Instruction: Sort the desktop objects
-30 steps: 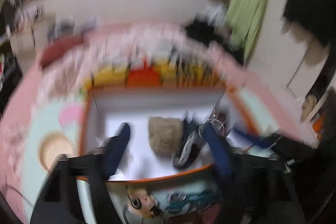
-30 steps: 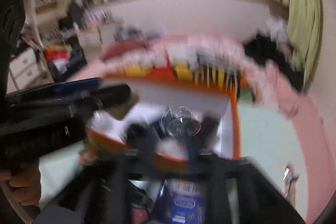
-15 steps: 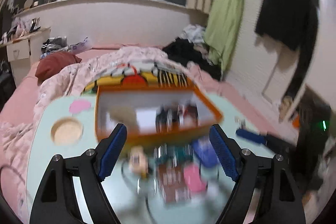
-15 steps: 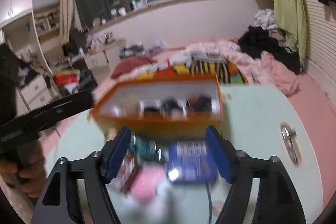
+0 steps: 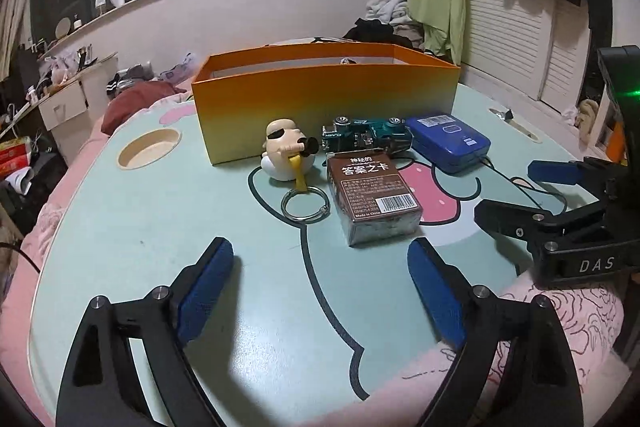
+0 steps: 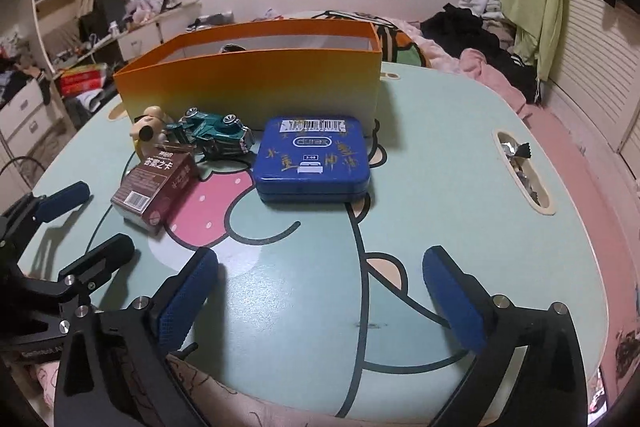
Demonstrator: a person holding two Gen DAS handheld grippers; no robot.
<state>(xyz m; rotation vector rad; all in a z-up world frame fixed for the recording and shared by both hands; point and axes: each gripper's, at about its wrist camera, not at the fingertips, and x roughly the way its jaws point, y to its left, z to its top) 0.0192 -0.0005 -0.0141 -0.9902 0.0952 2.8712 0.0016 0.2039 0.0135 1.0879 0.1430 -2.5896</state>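
Jaws just widened, empty — bare table (image 5: 168, 235) beneath both grippers.

Left gripper (image 5: 320, 287): jaws spread wide, having just been opening, nothing between the blue pads (image 5: 204, 291); it points forward and downward. Right gripper (image 6: 320, 301): jaws likewise wide apart (also just opening), nothing between them, angled downward. The two grippers stand side by side, each visible at the edge of the other's view.

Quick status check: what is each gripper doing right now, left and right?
Left gripper: open, jaws just widened, nothing between them.
Right gripper: open, jaws just widened, holding nothing.
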